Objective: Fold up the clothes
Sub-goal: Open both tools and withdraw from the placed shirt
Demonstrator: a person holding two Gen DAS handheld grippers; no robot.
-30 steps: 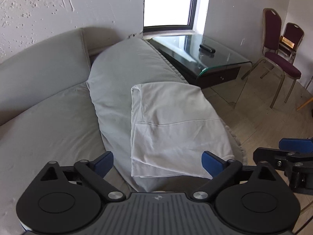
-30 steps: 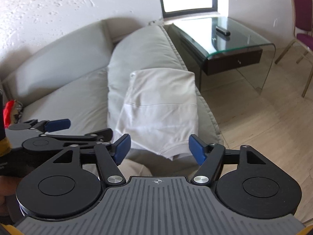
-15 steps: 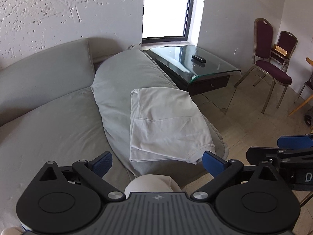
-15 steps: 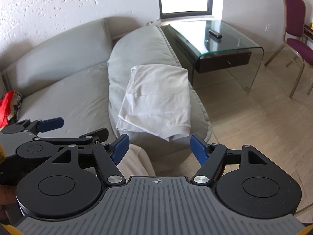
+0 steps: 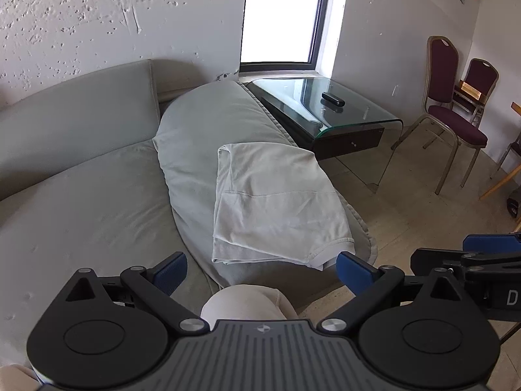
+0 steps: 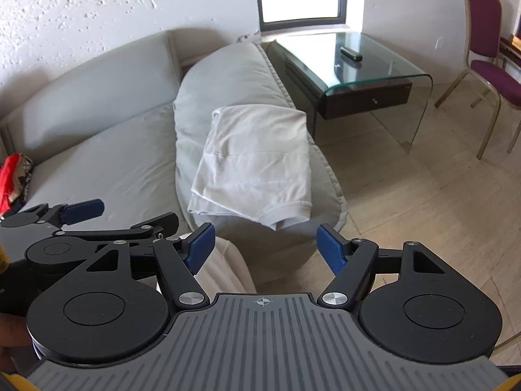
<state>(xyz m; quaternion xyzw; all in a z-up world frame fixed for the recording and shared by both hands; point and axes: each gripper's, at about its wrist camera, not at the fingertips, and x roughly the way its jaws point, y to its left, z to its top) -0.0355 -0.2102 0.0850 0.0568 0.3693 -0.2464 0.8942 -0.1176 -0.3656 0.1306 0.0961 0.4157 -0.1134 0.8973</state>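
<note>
A folded light grey garment (image 5: 276,202) (image 6: 257,163) lies flat on the rounded grey armrest cushion (image 5: 202,130) (image 6: 228,75) of a sofa. My left gripper (image 5: 262,268) hangs open well short of the garment's near edge, nothing between its blue pads. My right gripper (image 6: 265,244) is open too, held back from the garment's ribbed hem. Each gripper shows at the edge of the other's view. A person's knee in beige trousers (image 5: 244,303) (image 6: 221,270) sits below both grippers.
The grey sofa seat (image 5: 81,215) spreads to the left. A glass side table (image 5: 329,104) (image 6: 358,62) with a dark remote (image 5: 332,99) stands right of the armrest. Maroon chairs (image 5: 452,120) stand by the far wall. Red clothing (image 6: 9,179) lies on the sofa's left end.
Both grippers have drawn back and up from the folded garment, so it looks smaller and farther. The knee has come into view. Both stayed open; the garment has not moved.
</note>
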